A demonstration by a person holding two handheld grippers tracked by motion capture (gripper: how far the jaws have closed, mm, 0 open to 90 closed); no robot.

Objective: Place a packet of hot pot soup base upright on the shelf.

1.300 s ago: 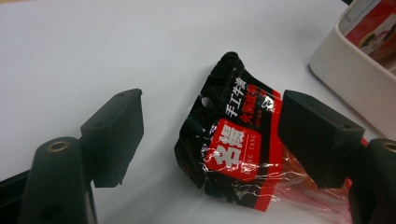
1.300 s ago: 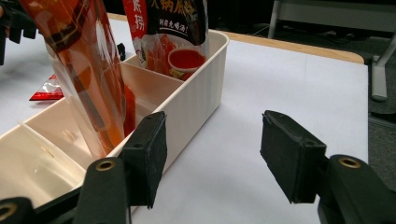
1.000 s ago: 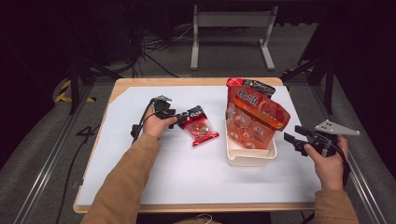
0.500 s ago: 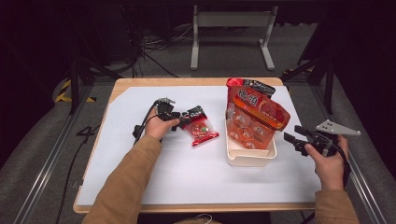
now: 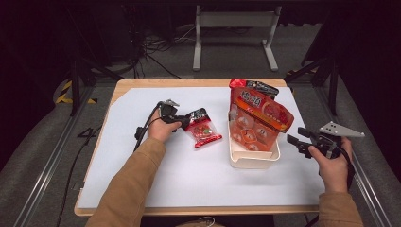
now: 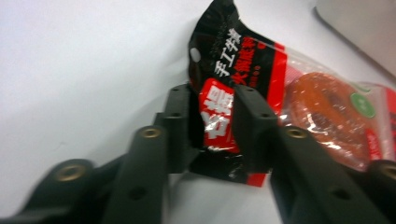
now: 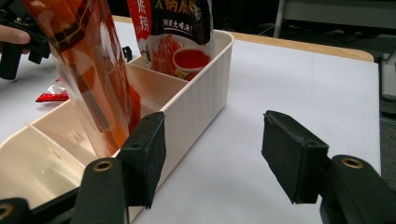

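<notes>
On the white mat, left of centre, the left gripper (image 5: pixel 185 122) had just been closing its jaws and pinched the black top edge of a small red snack packet (image 5: pixel 203 133), which lay flat, likely so it could be lifted by its seal. At the right, the right gripper (image 5: pixel 294 140) waited with jaws wide and empty beside the cream divided bin (image 5: pixel 253 159), where two larger packets stood upright

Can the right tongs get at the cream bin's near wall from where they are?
Probably yes: the right tongs stand open beside the bin, with bare white table between and nothing blocking.
</notes>
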